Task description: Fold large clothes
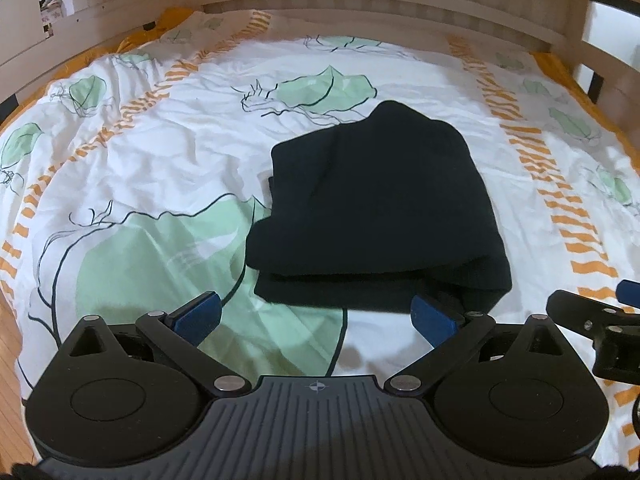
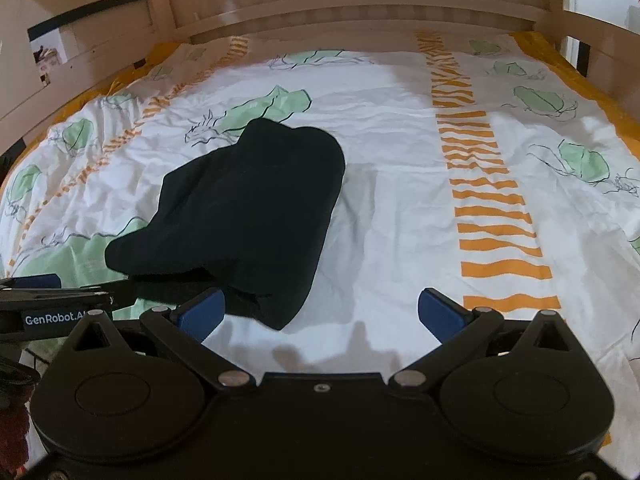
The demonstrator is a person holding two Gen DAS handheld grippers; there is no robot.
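I have the black garment (image 1: 372, 208) folded into a thick stacked bundle on the leaf-printed bedspread (image 1: 152, 128), roughly mid-bed. Its long axis runs near to far, leaning slightly rightward toward the wooden headboard (image 1: 360, 4); the wide layered edge faces me, the narrower rounded end points away. My left gripper (image 1: 316, 312) is spread wide with nothing between its blue pads (image 1: 198, 314), hovering just short of the bundle's near edge. My right gripper (image 2: 320, 312) is equally wide apart and holds nothing; from its camera the bundle (image 2: 244, 208) sits to the left, its near corner just beside the left pad (image 2: 200, 312).
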